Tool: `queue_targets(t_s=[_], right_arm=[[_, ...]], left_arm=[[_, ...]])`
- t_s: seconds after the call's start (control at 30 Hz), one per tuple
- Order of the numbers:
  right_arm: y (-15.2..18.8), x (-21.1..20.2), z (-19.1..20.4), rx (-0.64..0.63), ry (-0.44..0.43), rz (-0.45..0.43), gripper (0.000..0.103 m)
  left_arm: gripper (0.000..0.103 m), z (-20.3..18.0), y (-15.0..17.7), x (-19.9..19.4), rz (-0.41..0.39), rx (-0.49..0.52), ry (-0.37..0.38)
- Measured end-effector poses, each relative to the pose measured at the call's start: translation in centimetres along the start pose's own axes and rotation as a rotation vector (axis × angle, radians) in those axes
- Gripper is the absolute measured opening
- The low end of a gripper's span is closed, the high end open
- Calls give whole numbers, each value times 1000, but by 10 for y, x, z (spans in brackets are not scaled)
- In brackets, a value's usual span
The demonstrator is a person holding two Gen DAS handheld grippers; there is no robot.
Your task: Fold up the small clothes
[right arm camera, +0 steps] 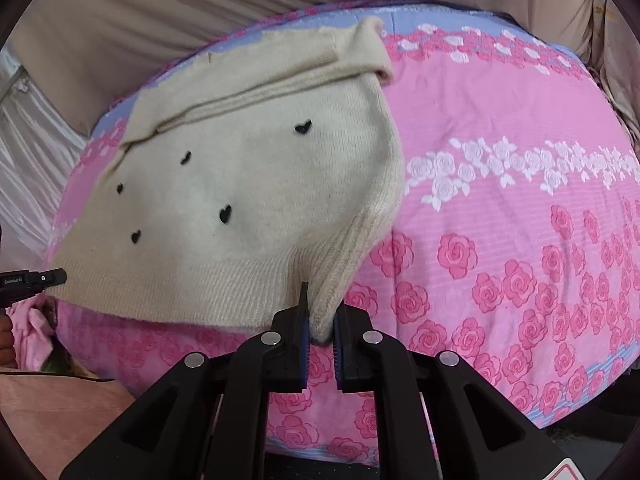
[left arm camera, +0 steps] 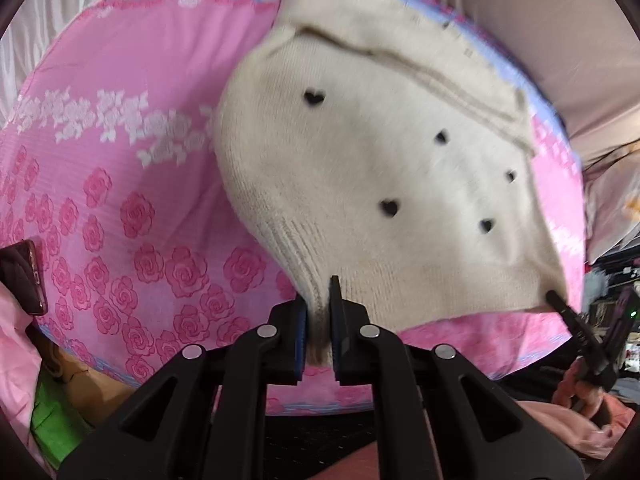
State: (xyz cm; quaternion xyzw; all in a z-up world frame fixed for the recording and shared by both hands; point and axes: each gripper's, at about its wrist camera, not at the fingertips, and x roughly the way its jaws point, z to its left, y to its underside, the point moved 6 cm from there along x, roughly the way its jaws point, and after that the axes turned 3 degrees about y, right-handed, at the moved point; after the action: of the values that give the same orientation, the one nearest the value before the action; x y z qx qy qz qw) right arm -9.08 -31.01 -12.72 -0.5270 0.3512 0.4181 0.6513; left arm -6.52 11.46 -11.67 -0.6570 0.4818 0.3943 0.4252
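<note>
A cream knit sweater [left arm camera: 380,168] with small black hearts lies on a pink rose-print bed cover [left arm camera: 120,184]. Its sleeves are folded across the top. My left gripper [left arm camera: 319,312] is shut on the ribbed hem at the sweater's near left corner. My right gripper [right arm camera: 322,320] is shut on the ribbed hem at the near right corner of the sweater [right arm camera: 240,184]. The right gripper's tip shows in the left wrist view [left arm camera: 560,302], and the left gripper's tip shows in the right wrist view [right arm camera: 48,278]. The hem is lifted slightly between them.
The bed cover [right arm camera: 500,208] spreads wide to the right of the sweater. Beige fabric [right arm camera: 140,8] lies behind the bed. A dark phone-like object [left arm camera: 24,276] and pink cloth [left arm camera: 16,360] sit at the left edge. More pink cloth [left arm camera: 580,428] lies at lower right.
</note>
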Motion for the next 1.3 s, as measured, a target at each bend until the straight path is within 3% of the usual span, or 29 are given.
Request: queue_targets(t_s=[0.17,0.3,0.73,0.97,1.07,1.13,1.3], right_arm=[[-11,-29,-1,0,-29,-79,7],[-8,-43,-8,-14,-8,-116,6],[54,-32,-18,-60,-6,77,6],[77,-51,-16,-56,-62,152,6],[76,-68,-15,-59,-93,150,6],[57,-83,-13,-43,-110,106,6],[-50,-123,-13,-38,-110,-181,6]], left_arm=[[8,-13,-5,-38,-82,-33,35],[7,-12,-3,-48,-79,-31,14],[6,1,53,-28,94,-41,-67],[6,-2,72,-40,153,-19,-118],[6,-10,63,-60,111,-32,-127],[6,-20,42,-81,39,-46,-105],[6,-56,-39,-124,-200,29,-46]])
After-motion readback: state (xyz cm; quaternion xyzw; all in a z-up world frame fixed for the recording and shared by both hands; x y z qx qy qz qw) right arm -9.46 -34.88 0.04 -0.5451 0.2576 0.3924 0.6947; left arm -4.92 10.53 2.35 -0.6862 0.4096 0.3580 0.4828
